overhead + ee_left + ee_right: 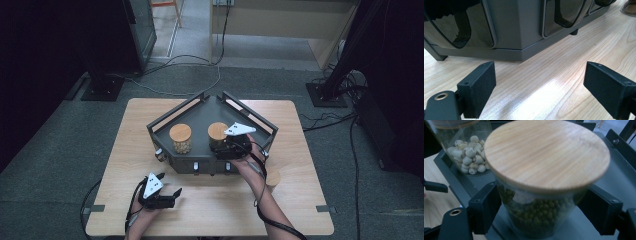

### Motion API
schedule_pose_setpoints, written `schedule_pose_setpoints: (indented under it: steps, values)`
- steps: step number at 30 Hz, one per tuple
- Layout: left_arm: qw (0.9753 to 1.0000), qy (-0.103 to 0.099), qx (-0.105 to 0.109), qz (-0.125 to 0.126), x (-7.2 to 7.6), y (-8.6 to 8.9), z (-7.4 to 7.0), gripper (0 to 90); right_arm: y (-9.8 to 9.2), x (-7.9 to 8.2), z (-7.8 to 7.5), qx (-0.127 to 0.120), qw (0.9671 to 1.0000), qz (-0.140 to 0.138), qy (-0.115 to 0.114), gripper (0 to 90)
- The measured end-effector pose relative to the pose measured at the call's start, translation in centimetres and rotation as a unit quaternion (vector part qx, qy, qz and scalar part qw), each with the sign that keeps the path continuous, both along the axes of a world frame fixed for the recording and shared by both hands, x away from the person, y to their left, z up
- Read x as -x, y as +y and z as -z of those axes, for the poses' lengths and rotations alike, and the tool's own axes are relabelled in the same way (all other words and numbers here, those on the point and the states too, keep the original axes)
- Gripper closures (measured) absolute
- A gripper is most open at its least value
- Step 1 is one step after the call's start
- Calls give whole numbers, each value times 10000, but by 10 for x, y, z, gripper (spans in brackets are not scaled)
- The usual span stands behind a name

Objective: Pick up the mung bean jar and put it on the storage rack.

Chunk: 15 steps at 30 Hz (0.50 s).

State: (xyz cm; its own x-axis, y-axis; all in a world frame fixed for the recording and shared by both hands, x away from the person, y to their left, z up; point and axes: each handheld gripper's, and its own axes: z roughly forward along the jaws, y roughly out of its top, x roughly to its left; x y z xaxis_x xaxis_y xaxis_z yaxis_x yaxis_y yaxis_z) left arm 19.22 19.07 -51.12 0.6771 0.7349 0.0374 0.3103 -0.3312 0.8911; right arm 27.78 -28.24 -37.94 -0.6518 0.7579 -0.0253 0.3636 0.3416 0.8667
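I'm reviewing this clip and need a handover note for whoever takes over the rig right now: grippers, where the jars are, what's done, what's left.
Right gripper: jaws on either side of the green-bean jar, at or near the glass just below its wooden lid; a firm grip cannot be confirmed.
Left gripper: open and empty, low over the table in front of the grey rack.
Things: both jars stand upright on the rack's top tray, the green-bean jar on the right, the white-seed jar on the left, lids on.
Done: right gripper is placed around the jar.
Left: confirm the grip, then probably lift or set the jar; the white-seed jar is untouched.
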Motion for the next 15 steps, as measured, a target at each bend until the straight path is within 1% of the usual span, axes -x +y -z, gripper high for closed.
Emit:
schedule_pose_setpoints:
  steps: [1, 7, 15]
  values:
    - [10000, -1, -2, 2, 0, 0, 0, 108, -1, 1, 0, -19, 10000, -12, -10, 200]
    - [10000, 3, 18, -3, 0, 1, 0, 108, -5, 10, -1, 62, 10000, -20, -43, 200]
    - [10000, 4, 4, -5, 0, 0, 0, 108, -21, 21, 1, -95, 9999, -62, -73, 200]
